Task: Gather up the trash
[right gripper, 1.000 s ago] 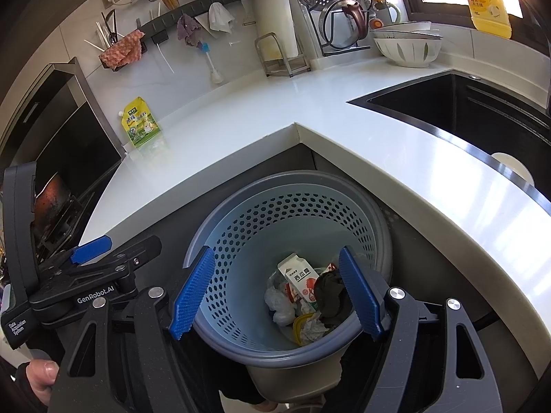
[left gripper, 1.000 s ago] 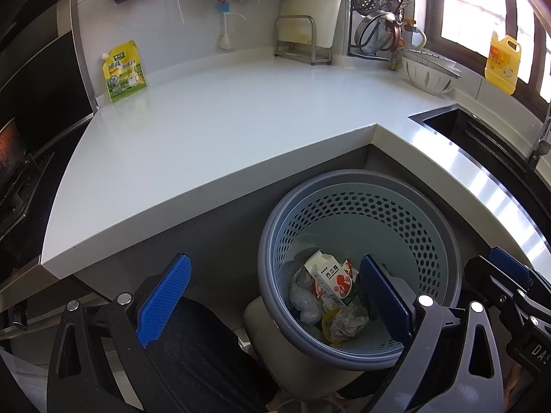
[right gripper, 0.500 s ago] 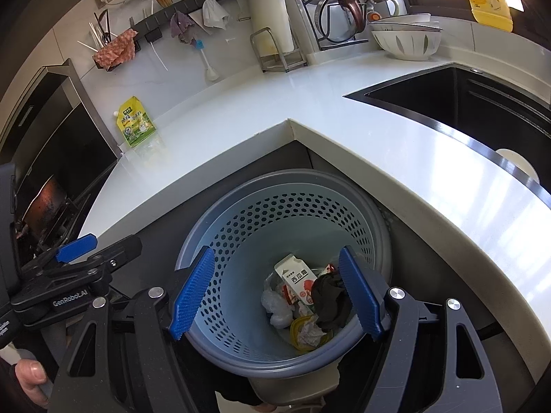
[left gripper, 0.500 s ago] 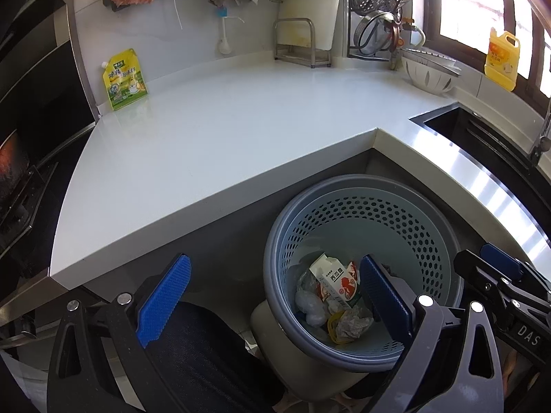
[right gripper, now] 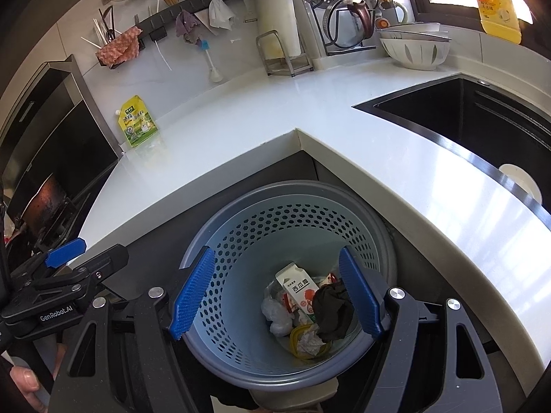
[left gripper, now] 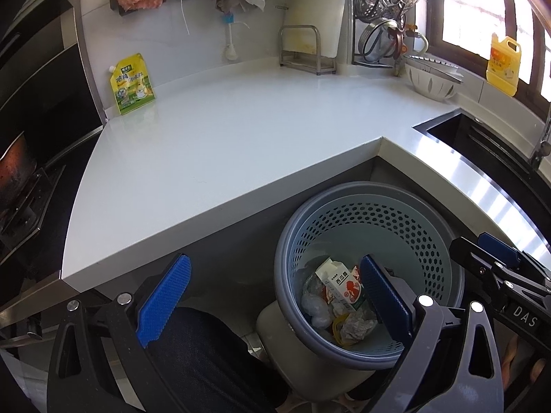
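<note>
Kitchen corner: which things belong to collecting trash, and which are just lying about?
Job:
- perforated bin
- milk carton
- black crumpled wad
- white plastic

Lying about:
- yellow-green pouch
- white colander
- yellow jug
- sink

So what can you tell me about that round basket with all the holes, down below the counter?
The basket is a round bin of grey-blue plastic, with a smooth thick rim and a paler wall pierced by rows of holes. It stands upright below the corner of the white counter. In it lie a milk carton, a crumpled black scrap, clear plastic and a yellow ring. It seems to rest on a pale stool. No fingers touch it.
</note>
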`<state>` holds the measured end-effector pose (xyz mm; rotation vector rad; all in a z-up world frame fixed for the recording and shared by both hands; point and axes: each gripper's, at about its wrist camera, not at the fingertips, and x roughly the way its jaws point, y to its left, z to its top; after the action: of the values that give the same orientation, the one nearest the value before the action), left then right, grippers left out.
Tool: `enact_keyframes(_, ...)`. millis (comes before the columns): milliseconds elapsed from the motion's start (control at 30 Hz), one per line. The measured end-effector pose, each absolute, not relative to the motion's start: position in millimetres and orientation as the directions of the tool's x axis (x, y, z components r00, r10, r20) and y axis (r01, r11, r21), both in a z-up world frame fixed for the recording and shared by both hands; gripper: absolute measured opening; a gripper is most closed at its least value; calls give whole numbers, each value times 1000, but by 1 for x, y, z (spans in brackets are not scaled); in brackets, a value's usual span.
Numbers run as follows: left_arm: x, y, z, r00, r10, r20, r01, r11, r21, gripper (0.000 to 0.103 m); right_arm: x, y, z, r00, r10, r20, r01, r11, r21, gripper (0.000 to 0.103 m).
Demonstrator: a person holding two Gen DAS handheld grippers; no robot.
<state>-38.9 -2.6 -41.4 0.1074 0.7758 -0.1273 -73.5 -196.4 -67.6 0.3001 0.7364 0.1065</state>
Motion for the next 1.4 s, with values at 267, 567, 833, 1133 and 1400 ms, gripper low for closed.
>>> enact_keyframes(267, -35, 8, -28, 722, -88, -687, 146, 989, 27, 97, -72, -190, -55, 754, 204, -625, -15, 956, 294, 72)
enact_keyframes(567, -1, 33, -7, 746, -64, -663, 105, 994, 22, 97, -63, -185, -31, 782, 197, -592, -39, 962, 269, 74)
enact_keyframes(833, 58, 65, 8, 766, -4, -643, 51, 997, 54, 97, -41, -178, -19, 794, 200, -574, -59, 965, 255, 76)
enact_keyframes(1133, 116, 97, 3, 765, 48, -642, 9, 996, 85, 97, -12, -162, -27, 768, 213, -604, -77, 967, 243, 77)
enact_keyframes(1400, 128, 97, -1, 772, 48, -634, 16, 995, 96, 97, 2, -155, -34, 753, 227, -617, -84, 964, 252, 77)
